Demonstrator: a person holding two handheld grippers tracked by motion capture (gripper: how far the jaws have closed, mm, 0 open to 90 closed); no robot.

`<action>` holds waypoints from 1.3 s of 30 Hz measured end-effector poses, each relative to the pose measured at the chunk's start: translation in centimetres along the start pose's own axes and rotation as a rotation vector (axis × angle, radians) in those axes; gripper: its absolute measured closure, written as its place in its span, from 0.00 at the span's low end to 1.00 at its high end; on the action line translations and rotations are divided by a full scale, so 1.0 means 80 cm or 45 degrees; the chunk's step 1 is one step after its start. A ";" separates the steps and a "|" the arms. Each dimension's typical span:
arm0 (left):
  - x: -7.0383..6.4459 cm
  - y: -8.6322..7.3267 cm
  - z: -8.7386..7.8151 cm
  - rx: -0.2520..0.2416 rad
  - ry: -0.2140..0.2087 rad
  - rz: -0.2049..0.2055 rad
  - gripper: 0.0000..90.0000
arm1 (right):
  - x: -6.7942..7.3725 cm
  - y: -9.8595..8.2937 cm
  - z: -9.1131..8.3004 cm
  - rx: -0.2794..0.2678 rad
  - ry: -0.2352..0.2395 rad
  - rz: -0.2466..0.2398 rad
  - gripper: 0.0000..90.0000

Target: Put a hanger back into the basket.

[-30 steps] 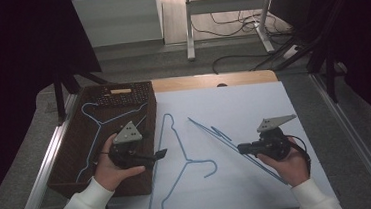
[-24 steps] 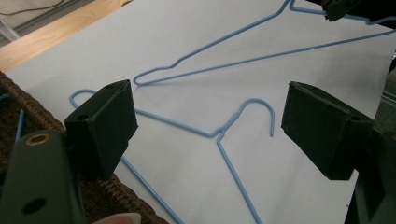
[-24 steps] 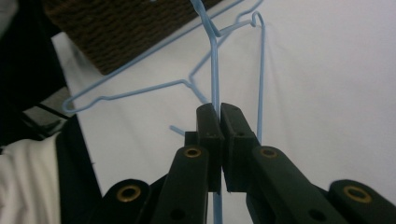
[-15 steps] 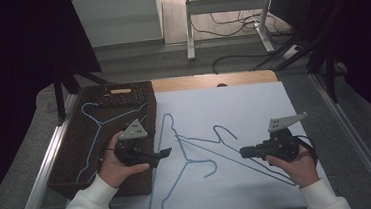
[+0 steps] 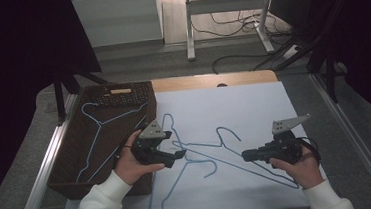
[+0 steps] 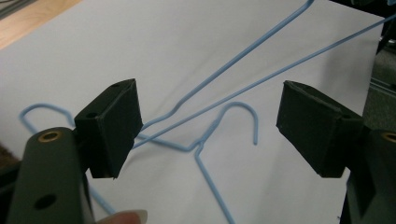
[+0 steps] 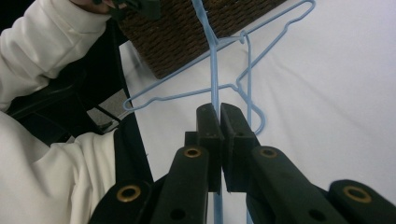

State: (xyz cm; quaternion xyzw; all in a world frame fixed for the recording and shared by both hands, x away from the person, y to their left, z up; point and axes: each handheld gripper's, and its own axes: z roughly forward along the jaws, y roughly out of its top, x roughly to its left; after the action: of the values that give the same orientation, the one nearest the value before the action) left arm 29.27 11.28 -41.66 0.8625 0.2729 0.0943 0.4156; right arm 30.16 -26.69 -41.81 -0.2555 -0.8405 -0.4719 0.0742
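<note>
Now the right tongs (image 5: 245, 155), pinching a hanger (image 5: 258, 166), have pulled it further from the basket (image 5: 68, 166) than a second ago, likely parting it from the hanger (image 5: 179, 177) crossed beneath. The left tongs (image 5: 181, 155) wait spread, empty, beside the basket. Three hangers: two on the worktop (image 5: 234, 105), one (image 5: 98, 139) in the basket.

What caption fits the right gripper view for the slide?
Right hand-held gripper shut on a blue wire hanger, a second hanger crossing it on the white sheet beside a wicker basket.
</note>
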 end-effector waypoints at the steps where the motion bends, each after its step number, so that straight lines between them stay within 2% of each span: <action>1: -0.002 0.002 0.004 0.007 -0.007 0.005 0.25 | 0.000 0.000 0.000 0.002 0.003 -0.002 0.97; 3: -0.004 0.005 0.011 0.026 -0.027 0.010 0.26 | 0.001 0.000 0.001 0.008 0.011 -0.005 0.97; 4: -0.006 0.006 0.015 0.009 -0.042 0.004 0.26 | 0.001 0.000 0.001 0.008 0.014 -0.007 0.97; 6: -0.007 0.009 0.022 0.022 -0.072 0.006 0.27 | 0.001 0.000 0.001 0.007 0.022 -0.008 0.97; 13: -0.014 0.015 0.052 0.100 -0.106 0.055 0.36 | 0.001 0.001 0.003 0.015 0.056 -0.015 0.97; 21: -0.021 0.017 0.072 0.164 -0.117 0.138 0.56 | 0.002 0.000 0.004 0.016 0.090 -0.026 0.97; 25: -0.024 0.017 0.074 0.174 -0.086 0.169 0.74 | 0.000 -0.001 0.004 0.019 0.087 -0.031 0.97; 27: -0.026 0.017 0.074 0.186 -0.077 0.186 0.80 | -0.001 -0.001 0.004 0.020 0.076 -0.027 0.97; 30: -0.035 0.018 0.072 0.209 -0.064 0.258 0.85 | -0.002 -0.002 0.002 0.022 0.036 -0.045 0.97; 34: -0.041 0.018 0.066 0.218 -0.112 0.310 0.93 | -0.008 -0.004 -0.001 0.033 -0.057 -0.063 0.96; 36: -0.043 0.016 0.065 0.207 -0.144 0.312 0.96 | -0.014 -0.006 0.000 0.015 -0.085 -0.047 0.95; 39: -0.041 0.015 0.060 0.208 -0.179 0.280 0.96 | -0.022 -0.009 0.004 0.000 -0.140 -0.026 0.89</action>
State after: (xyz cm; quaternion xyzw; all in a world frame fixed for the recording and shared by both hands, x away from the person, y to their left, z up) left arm 28.92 5.65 -43.58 0.9226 0.1539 0.0561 0.3493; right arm 31.38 -27.36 -43.21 -0.2724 -0.8459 -0.4580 0.0229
